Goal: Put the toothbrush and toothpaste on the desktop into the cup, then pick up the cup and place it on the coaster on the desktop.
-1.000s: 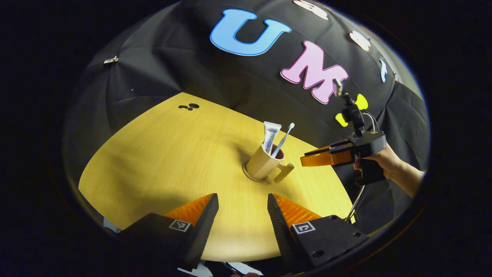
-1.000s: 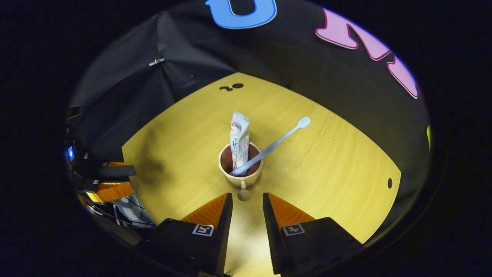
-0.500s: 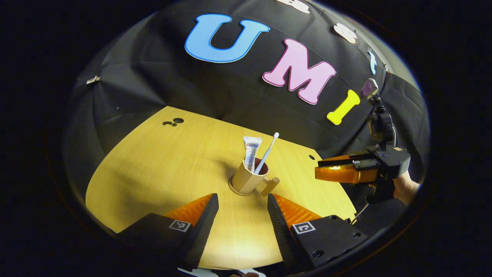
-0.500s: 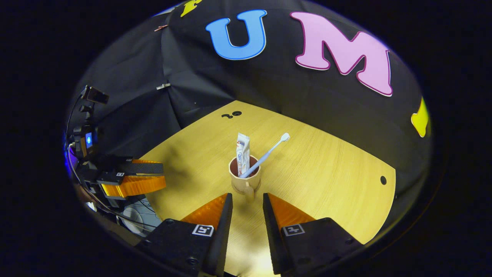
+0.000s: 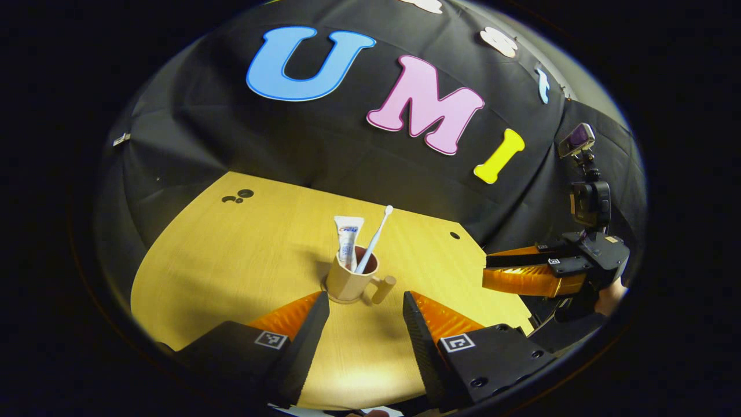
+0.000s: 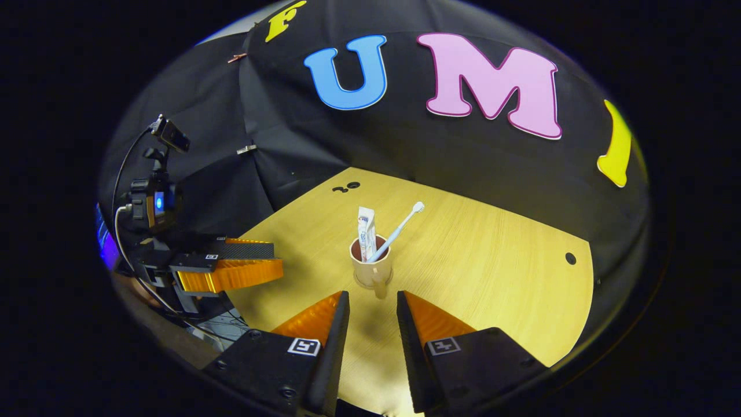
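In the left gripper view, a tan cup [image 5: 349,282] with a side handle stands upright on a round coaster [image 5: 333,296] near the middle of a yellow wooden table [image 5: 231,255]. A white toothpaste tube [image 5: 347,242] stands in the cup, and a white toothbrush [image 5: 373,239] leans beside it, head up and tilted to the right. The left gripper [image 5: 366,304] sits just in front of the cup, its two fingers spread wide with nothing between them. Off the table's right edge, the right gripper [image 5: 486,271] is held level, pointing toward the table; part of a hand [image 5: 608,295] shows behind it.

In the right gripper view, the same cup [image 6: 371,267] stands with its handle facing the camera, the toothpaste [image 6: 366,233] upright and the toothbrush [image 6: 396,230] slanting up to the right. The right gripper [image 6: 373,301] is parted around bare table, clear of the cup. The left gripper [image 6: 278,260] hovers at the table's left edge, empty, fingers apart.
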### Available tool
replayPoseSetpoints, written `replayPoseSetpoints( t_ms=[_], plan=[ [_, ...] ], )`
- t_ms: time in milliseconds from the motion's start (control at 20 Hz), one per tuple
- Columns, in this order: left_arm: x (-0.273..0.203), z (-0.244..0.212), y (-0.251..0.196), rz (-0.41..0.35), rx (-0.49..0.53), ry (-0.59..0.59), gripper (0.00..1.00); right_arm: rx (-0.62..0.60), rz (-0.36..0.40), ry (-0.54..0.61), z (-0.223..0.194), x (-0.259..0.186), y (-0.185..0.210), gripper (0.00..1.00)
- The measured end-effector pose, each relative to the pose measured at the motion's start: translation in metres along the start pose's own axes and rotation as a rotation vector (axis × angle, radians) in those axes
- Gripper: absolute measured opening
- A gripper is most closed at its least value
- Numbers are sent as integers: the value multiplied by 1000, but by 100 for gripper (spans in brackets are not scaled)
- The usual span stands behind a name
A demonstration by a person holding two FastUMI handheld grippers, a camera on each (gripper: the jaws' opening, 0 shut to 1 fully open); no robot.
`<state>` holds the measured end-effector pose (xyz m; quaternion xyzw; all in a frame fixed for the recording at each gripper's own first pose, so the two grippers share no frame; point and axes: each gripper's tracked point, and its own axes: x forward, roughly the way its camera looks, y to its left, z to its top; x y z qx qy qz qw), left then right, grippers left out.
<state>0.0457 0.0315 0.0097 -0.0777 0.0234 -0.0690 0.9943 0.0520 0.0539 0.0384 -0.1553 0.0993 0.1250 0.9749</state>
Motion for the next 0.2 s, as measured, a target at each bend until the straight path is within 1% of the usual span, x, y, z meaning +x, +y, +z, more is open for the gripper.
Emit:
replayPoseSetpoints(
  t_ms=[50, 100, 150, 200],
  plan=[
    [2, 1, -3, -6, 9, 2, 81, 4, -5, -6, 0, -4, -2, 47],
    [3, 1, -6, -12, 16, 4, 81, 8, -8, -16, 0, -7, -3, 47],
    [5, 1, -9, -17, 21, 7, 81, 18, -8, -23, 0, -9, -4, 52],
    [7, 1, -11, -21, 24, 11, 81, 24, -4, -28, -2, -11, -3, 48]
  ],
)
